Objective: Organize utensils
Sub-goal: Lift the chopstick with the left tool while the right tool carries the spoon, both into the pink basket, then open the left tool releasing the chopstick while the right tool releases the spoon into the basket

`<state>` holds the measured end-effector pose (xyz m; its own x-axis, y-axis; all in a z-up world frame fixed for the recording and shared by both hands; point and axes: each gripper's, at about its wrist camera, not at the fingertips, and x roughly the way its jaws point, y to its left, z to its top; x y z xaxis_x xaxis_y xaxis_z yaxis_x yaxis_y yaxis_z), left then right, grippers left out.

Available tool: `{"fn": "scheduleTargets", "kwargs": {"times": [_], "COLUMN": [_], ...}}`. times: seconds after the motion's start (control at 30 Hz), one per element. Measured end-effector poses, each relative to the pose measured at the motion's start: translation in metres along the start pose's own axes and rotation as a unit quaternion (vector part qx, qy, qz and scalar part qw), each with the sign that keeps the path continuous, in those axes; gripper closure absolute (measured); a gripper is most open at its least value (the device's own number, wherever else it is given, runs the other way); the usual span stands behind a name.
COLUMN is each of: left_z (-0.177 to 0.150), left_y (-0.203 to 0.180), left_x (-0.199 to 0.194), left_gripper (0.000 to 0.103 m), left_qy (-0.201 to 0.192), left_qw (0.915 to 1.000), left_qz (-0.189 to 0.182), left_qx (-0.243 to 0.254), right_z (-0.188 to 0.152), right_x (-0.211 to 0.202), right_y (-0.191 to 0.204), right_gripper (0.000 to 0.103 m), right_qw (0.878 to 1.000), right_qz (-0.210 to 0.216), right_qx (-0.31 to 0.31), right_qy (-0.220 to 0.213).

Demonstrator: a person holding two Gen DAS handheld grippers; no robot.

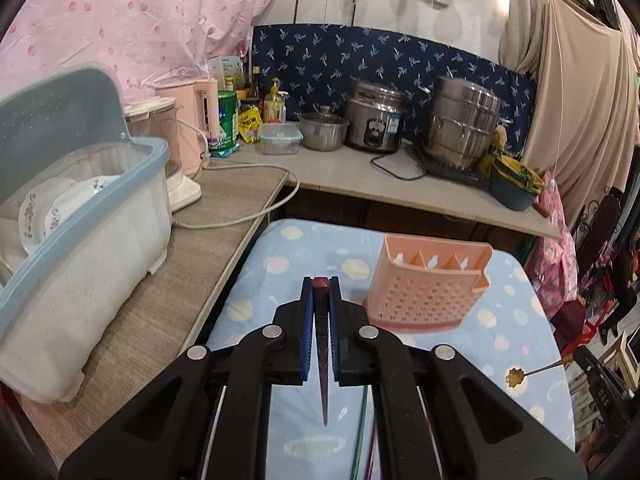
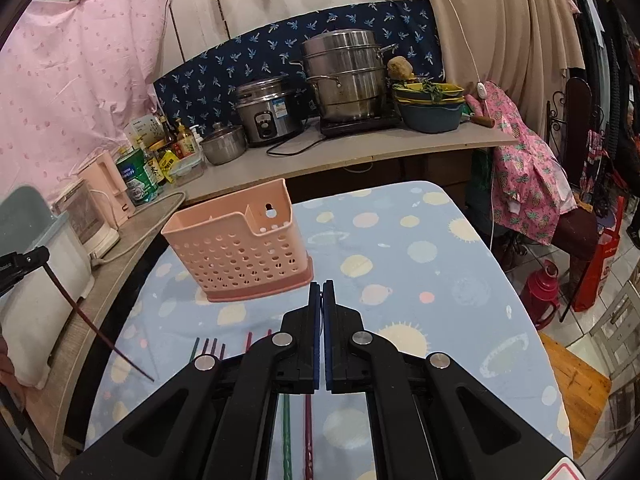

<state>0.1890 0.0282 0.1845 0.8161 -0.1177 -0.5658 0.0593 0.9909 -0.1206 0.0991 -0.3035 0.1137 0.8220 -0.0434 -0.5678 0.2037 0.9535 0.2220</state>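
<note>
Even indoor light — sharp centre, fisheye-bent dark edges.

The utensil holder [image 2: 240,240] stands upright on the near tabletop [image 2: 420,264], ahead of both grippers. The left gripper [image 1: 321,292] holds a chopstick [image 1: 323,380] pinched between its pads — its thin end slants down toward the camera. Loose chopsticks [image 2: 298,432] and a fork [image 2: 214,348] lie on the tabletop under the right gripper [image 2: 322,292]. Left of the tabletop sits a dish rack [image 1: 80,240] holding plates [image 1: 44,208]. Behind, on the counter [image 2: 320,160] — a rice cooker [image 2: 266,110] left of a stacked steamer pot [image 2: 346,76].
</note>
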Motion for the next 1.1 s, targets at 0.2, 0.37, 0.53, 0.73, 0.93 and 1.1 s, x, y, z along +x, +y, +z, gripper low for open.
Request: {"fn": "scheduleTargets", "kwargs": {"times": [0.2,0.37,0.53,0.73,0.93,1.1], "left_z": [0.043,0.087,0.125,0.142,0.130,0.114], "left_y": [-0.008,-0.021,-0.038,-0.054,-0.061,-0.061], "left_x": [-0.002,-0.010,-0.012,0.011,0.054,0.082], "left_gripper": [0.096,0.096,0.096,0.096,0.096,0.096], "left_qy": [-0.030,-0.074,-0.119,-0.132,-0.101,-0.073], "left_qw": [0.9994,0.9967,0.9919,0.9894,0.9934,0.9960], "left_qz": [-0.015,-0.028,-0.038,-0.052,-0.049,-0.046], "left_qx": [-0.012,-0.021,-0.024,-0.029,-0.022,-0.022], "right_z": [0.035,0.068,0.100,0.126,0.120,0.108], "right_x": [0.013,0.026,0.041,0.071,0.106,0.129], "right_y": [0.010,0.018,0.032,0.038,0.040,0.040], "right_gripper": [0.101,0.101,0.101,0.101,0.101,0.101], "right_qw": [1.000,0.999,0.998,0.998,0.999,0.999], "right_qz": [0.016,0.025,0.029,0.042,0.045,0.042], "right_qx": [-0.003,-0.005,-0.015,-0.010,-0.009,-0.009], "right_qy": [-0.017,-0.037,-0.053,-0.046,-0.017,0.005]}}
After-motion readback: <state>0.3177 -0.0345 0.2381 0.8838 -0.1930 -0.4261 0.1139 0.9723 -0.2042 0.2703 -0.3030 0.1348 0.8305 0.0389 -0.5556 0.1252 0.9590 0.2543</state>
